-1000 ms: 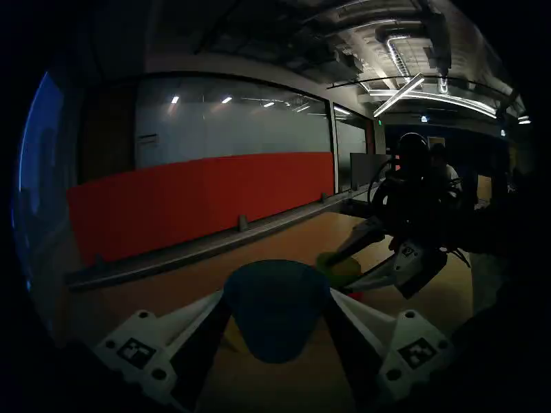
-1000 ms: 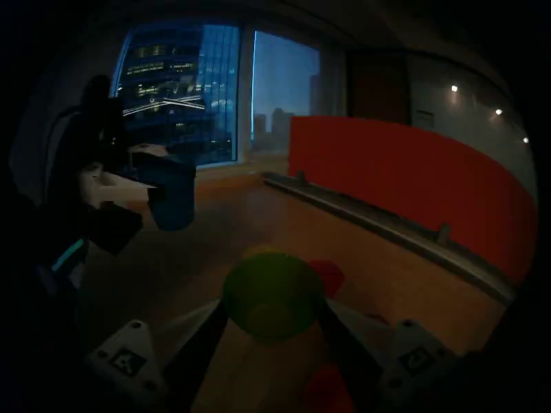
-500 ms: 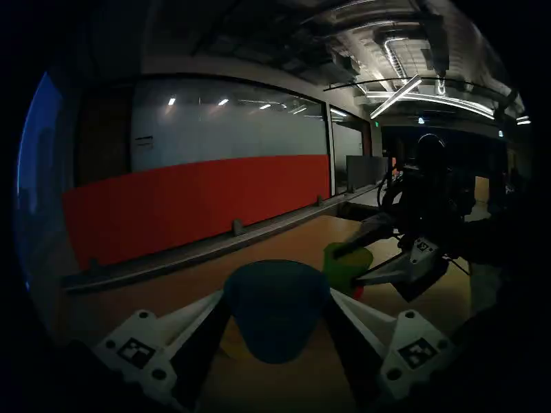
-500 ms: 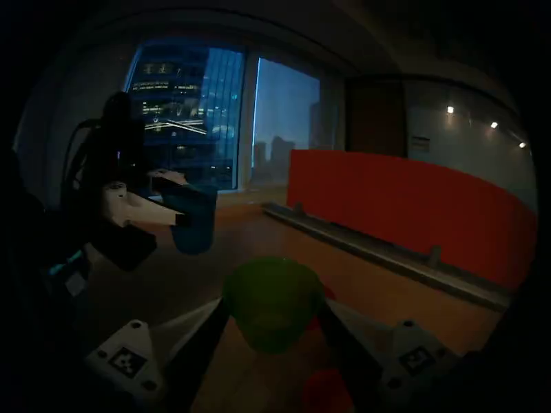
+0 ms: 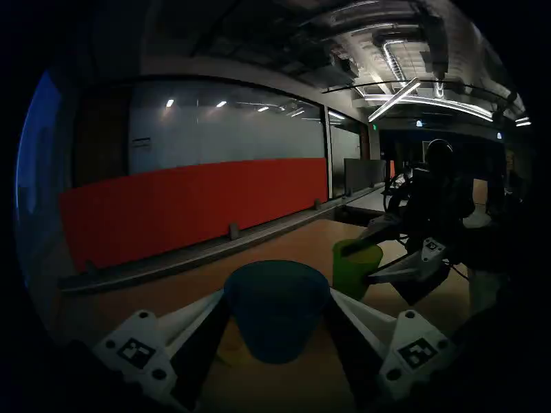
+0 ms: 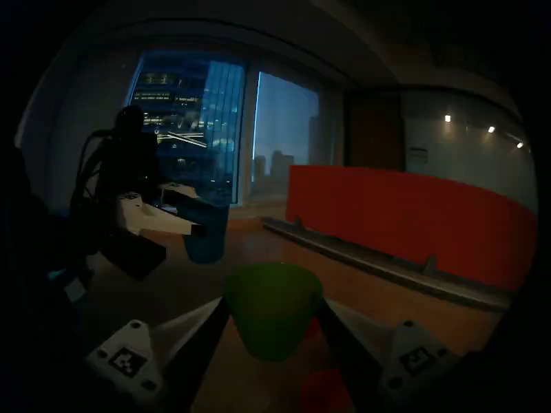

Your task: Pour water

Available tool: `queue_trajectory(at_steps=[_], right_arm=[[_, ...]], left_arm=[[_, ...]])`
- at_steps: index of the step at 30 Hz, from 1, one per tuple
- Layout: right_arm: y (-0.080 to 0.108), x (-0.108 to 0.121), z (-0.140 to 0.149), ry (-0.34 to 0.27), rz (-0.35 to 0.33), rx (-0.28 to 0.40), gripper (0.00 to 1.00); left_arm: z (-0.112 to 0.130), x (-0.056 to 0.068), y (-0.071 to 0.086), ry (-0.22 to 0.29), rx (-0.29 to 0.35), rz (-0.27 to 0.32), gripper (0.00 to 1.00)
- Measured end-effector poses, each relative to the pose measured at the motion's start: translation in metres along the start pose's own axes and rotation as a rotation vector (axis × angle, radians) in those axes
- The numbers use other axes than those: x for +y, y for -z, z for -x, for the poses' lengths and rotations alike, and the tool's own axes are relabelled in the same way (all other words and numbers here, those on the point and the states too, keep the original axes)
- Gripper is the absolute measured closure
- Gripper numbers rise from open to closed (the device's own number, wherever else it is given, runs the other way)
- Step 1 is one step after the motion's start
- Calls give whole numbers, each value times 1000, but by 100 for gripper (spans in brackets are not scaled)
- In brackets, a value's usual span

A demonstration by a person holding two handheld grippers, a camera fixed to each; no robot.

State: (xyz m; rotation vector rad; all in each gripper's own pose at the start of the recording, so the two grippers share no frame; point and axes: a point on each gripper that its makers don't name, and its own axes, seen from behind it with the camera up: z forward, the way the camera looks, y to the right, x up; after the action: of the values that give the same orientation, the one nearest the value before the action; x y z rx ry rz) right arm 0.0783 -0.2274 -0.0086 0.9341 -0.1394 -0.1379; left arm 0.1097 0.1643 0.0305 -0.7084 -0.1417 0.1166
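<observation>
In the left gripper view my left gripper [image 5: 277,323] is shut on a blue cup [image 5: 277,316], held upright above the wooden table [image 5: 289,241]. To its right my right gripper [image 5: 375,260] holds a green cup [image 5: 355,267]. In the right gripper view my right gripper [image 6: 273,320] is shut on that green cup [image 6: 274,310], upright and close to the lens. At the left of that view the left gripper [image 6: 196,227] carries the blue cup [image 6: 205,237], raised over the table [image 6: 206,275].
A red panel [image 5: 193,199] under glass walls runs along the table's far edge, with a grey rail [image 5: 206,244] in front. Red round things [image 6: 324,389] lie on the table below the green cup. Big windows [image 6: 227,131] stand behind the left gripper. The room is dim.
Both grippers have tipped up so the cups stand more upright. In each view the other gripper and its cup have drawn closer and higher.
</observation>
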Motion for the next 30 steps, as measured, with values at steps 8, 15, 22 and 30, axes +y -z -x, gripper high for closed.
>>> queue_trajectory(at_steps=[8, 15, 22, 30], right_arm=[[7, 2, 0, 7, 3, 4, 0], [11, 0, -2, 5, -7, 12, 0], [19, -6, 5, 4, -28, 4, 0], [24, -15, 9, 9, -49, 0, 0]], left_arm=[[-8, 2, -6, -16, 15, 7, 14], [-18, 5, -13, -61, 23, 7, 14], [-33, 12, -19, -137, 38, 2, 14], [-54, 17, -26, -264, 48, -24, 14]])
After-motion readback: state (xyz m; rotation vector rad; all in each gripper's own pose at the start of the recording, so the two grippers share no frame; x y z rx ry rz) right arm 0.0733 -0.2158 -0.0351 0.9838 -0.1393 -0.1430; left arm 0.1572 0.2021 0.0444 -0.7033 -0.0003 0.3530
